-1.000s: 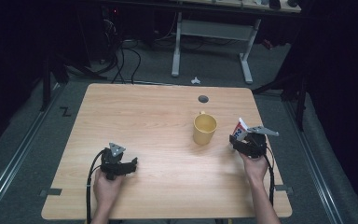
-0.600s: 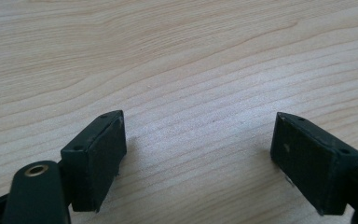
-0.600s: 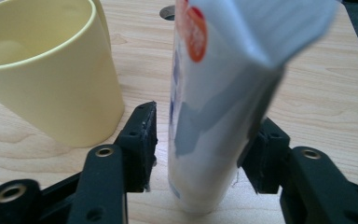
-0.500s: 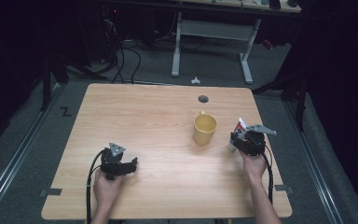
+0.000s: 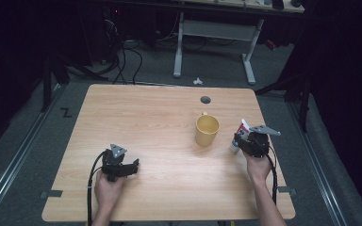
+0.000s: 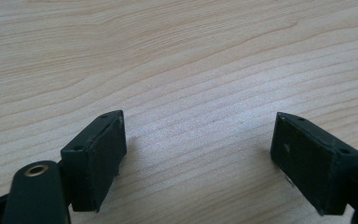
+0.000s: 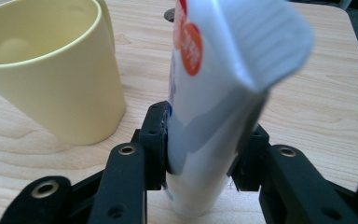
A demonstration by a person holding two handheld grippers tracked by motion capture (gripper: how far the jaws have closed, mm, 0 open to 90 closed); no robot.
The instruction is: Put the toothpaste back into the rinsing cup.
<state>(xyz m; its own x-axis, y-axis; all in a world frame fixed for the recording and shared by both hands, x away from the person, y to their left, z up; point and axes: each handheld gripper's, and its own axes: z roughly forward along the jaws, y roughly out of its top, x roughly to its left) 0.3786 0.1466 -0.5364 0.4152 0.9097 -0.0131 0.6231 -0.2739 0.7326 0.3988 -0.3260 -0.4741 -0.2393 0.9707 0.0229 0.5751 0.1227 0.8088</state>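
High view, tabletop: I see the wooden tabletop with a yellow cup right of centre and a round dark hole behind it.
High view, right gripper: my right gripper sits just right of the cup with a white tube standing upright between its jaws, near the cup but apart from it.
High view, left gripper: my left gripper rests low at the near left of the tabletop, well apart from the cup.
Left gripper view: the jaws stand wide apart over bare wood grain, nothing between them.
Right gripper view, grip: the jaws have just been closing and now clamp the tube on both sides, low on its body, the crimped end up.
Right gripper view, cup: the cup stands to the left of the tube, a gap between them.
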